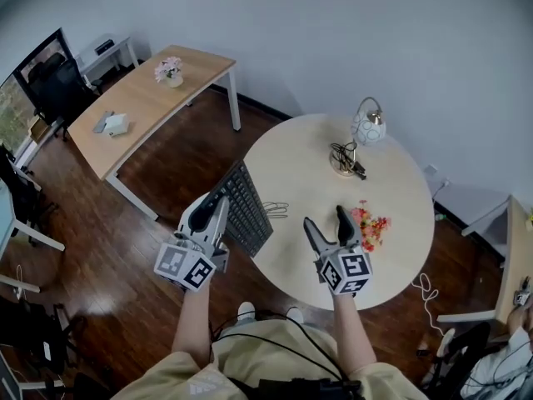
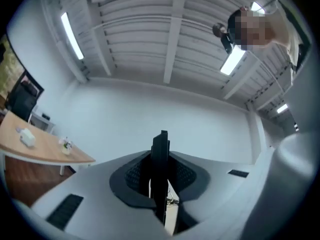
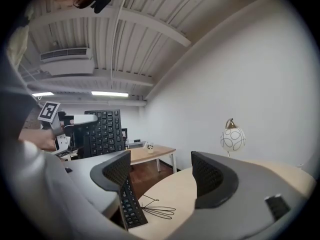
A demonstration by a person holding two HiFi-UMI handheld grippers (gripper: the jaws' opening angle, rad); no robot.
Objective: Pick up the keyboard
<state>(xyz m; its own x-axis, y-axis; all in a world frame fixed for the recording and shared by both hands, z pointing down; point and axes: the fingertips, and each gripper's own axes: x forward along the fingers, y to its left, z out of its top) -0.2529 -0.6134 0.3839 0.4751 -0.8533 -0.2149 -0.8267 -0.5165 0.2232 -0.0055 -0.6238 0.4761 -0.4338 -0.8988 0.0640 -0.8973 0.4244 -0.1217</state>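
At the far left stands one wooden table [image 1: 141, 98] with a single flower pot [image 1: 169, 71] on it, well apart from the work. Next comes the left tongs [image 1: 218, 208], clamped on one edge of the keyboard [image 1: 248, 211]. The left gripper view shows the board edge-on, pinched between the two pads. The one keyboard is turned up on its side over the left rim of the round table [image 1: 300, 165]; it looks lifted, though I cannot tell whether its lower end is clear of the table. I judge it a light, stiff slab of smooth plastic. It should not bend, but held by one edge only, its length could lever against the pads and slip. A grip on the solid frame near mid-length would be safer than one on the keys, which give. One wire whisk [image 1: 276, 209] lies flat just beside it. The right tongs [image 1: 326, 222] stand apart with nothing between them, free to take the opposite edge. Further right are one bunch of flowers [image 1: 371, 226] and one lamp [image 1: 368, 126].
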